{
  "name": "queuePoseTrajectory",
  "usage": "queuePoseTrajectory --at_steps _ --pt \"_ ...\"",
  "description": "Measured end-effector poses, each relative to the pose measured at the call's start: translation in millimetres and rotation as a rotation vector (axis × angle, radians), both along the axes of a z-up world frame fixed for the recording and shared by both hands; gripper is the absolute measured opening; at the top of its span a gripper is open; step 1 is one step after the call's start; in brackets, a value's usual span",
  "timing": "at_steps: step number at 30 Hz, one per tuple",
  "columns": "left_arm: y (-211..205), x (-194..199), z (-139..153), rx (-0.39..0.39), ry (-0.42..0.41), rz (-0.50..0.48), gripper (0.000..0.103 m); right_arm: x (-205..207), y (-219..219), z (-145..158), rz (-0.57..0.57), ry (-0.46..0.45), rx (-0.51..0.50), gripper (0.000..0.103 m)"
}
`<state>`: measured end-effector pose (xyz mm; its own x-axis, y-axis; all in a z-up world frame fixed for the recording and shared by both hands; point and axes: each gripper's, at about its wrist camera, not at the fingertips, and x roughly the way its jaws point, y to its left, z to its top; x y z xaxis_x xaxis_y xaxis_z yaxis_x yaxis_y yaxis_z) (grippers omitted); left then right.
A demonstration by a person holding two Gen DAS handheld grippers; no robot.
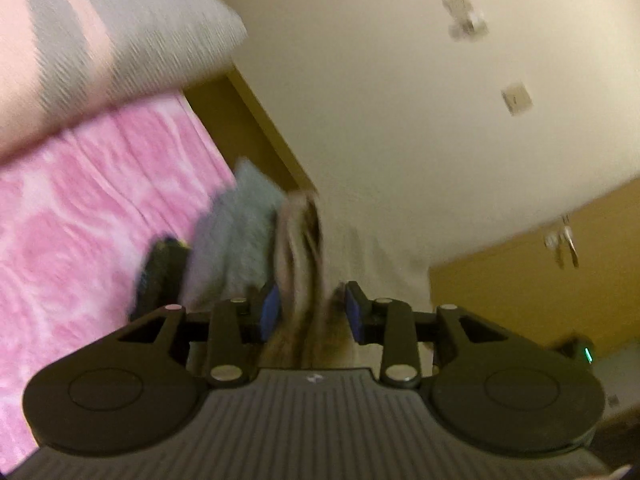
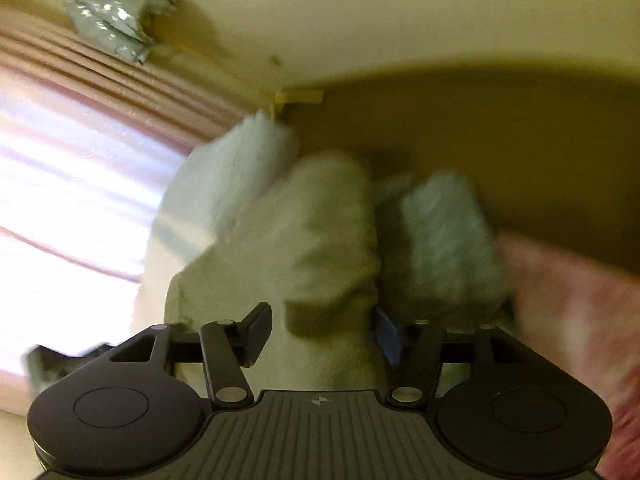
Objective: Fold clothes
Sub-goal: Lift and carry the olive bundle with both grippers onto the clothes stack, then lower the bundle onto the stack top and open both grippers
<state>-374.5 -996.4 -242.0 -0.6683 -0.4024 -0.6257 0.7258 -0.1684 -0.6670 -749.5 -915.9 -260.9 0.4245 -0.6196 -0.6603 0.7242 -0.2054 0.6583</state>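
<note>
Both views are blurred by motion. In the left wrist view my left gripper holds a bunched beige cloth between its blue pads; a grey-blue cloth hangs beside it over the pink bedspread. In the right wrist view my right gripper grips a thick beige-white cloth raised in the air. Grey-blue folds hang beside it.
A grey and pink pillow lies at the head of the bed. A cream wall and a wooden cupboard stand behind. Pink curtains cover a bright window. A crumpled silver wrap sits near the ceiling.
</note>
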Motion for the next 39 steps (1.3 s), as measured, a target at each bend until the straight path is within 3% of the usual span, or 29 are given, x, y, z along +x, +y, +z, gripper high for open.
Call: queuePoseTrajectory --at_steps 3,8,10,14,18,25,30,34,39 --pt "13.0 -2.5 30.2 -0.121 -0.068 0.022 0.025 12.0 25.3 27.8 -0.049 0.172 -0.136 0.059" --pt "44.7 -60.7 36.7 -0.262 -0.247 -0.157 0.010 55.0 53.0 41.4 0.002 0.371 -0.250 0.056" --pt "56.2 -74.6 21.2 -0.272 -0.336 -0.182 0.009 72.1 56.5 34.2 0.048 0.419 -0.254 0.048" --pt "75.6 -70.1 -22.1 -0.296 -0.428 -0.145 0.007 93.1 73.0 -0.6 0.138 0.480 -0.228 0.047" --pt "78.6 -47.9 -49.0 -0.256 -0.345 -0.059 0.007 109.3 81.0 -27.8 0.204 0.555 -0.220 0.047" --pt "76.7 -48.0 -62.6 -0.278 -0.377 -0.039 0.008 128.1 86.6 -38.4 0.271 0.653 -0.229 0.047" --pt "71.4 -53.2 -30.0 -0.229 -0.368 -0.047 0.007 105.8 81.4 -17.3 0.239 0.557 -0.196 0.047" --pt "55.1 -58.7 -0.9 -0.282 -0.330 0.001 0.013 80.0 69.7 2.2 0.142 0.521 -0.242 0.047" --pt "22.9 -81.5 -2.5 -0.310 -0.328 -0.009 0.013 61.9 34.0 6.6 0.062 0.516 -0.264 0.047"
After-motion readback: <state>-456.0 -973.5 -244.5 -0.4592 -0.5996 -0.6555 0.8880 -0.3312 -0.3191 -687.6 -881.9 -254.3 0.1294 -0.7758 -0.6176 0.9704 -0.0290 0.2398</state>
